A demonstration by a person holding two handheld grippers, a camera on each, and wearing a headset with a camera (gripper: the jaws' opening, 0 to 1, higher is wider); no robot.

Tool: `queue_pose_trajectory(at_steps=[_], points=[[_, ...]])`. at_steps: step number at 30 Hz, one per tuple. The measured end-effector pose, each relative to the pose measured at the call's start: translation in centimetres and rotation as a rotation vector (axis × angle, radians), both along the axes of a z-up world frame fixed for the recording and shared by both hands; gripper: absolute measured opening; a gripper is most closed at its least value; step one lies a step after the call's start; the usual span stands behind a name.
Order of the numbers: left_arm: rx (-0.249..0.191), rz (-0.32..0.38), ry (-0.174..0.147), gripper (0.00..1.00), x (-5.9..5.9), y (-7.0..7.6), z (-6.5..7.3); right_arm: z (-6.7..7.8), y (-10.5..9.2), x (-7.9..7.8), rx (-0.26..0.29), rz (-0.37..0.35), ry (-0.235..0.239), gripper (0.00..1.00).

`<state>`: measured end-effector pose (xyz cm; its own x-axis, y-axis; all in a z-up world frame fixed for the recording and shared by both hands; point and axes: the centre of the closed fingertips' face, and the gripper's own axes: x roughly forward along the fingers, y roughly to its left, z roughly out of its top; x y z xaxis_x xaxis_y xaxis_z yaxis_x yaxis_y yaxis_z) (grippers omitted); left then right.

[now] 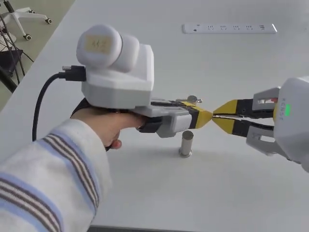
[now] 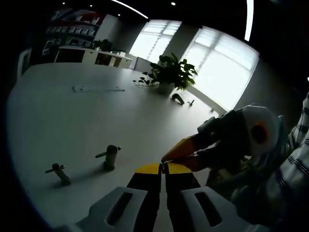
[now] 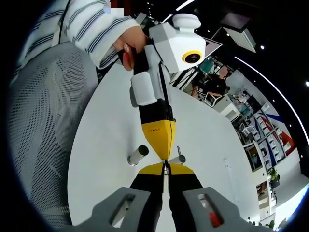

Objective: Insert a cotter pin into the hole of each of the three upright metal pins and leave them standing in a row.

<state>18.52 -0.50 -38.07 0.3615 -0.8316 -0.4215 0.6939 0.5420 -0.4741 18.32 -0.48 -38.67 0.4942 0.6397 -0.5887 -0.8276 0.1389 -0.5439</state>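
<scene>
Striped sleeve (image 1: 53, 179) sits at the near corner of my head view, and the hand (image 1: 108, 126) past it grips the left tool (image 1: 206, 117). Its yellow jaws are pressed together to a point. That point meets the tip of the right tool (image 1: 216, 117) head-on, above the worktop (image 1: 203, 193).

From here I see a thin silver cotter pin (image 1: 227, 116) lying lengthwise between the right tool's jaws, which are clamped onto it. Whether the left tool also pinches its end, I cannot tell.

Just below the two meeting tips, the bare metal pin (image 1: 186, 143) stands upright on the worktop with nothing through it. My right gripper view shows it just beside the tips.

In my left gripper view, the first fitted pin (image 2: 110, 157) and the second fitted pin (image 2: 59, 173) stand near each other on the worktop. Each has a cotter pin crosswise through its top, and both are apart from the tools.

Farther out, a black cable (image 1: 41, 106) loops from the back of the left tool. A white power strip (image 1: 230, 28) lies near the far edge. A potted plant (image 2: 171, 72) stands at the end of the worktop by the bright windows.
</scene>
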Motion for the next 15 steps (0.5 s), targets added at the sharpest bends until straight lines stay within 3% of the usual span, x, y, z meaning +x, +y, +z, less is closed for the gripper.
queue_pose_trajectory(at_steps=[5, 10, 15], points=[[-0.010, 0.011, 0.014, 0.00, 0.12, -0.01, 0.07, 0.10, -0.03, 0.08, 0.018, -0.007, 0.007, 0.00], [-0.018, 0.011, 0.009, 0.00, 0.25, 0.16, 0.35, 0.43, 0.05, 0.23, 0.078, -0.032, 0.027, 0.00], [-0.007, 0.006, -0.013, 0.00, 0.29, 0.52, 0.49, 0.58, -0.27, 0.87, 0.117, -0.074, 0.052, 0.12]])
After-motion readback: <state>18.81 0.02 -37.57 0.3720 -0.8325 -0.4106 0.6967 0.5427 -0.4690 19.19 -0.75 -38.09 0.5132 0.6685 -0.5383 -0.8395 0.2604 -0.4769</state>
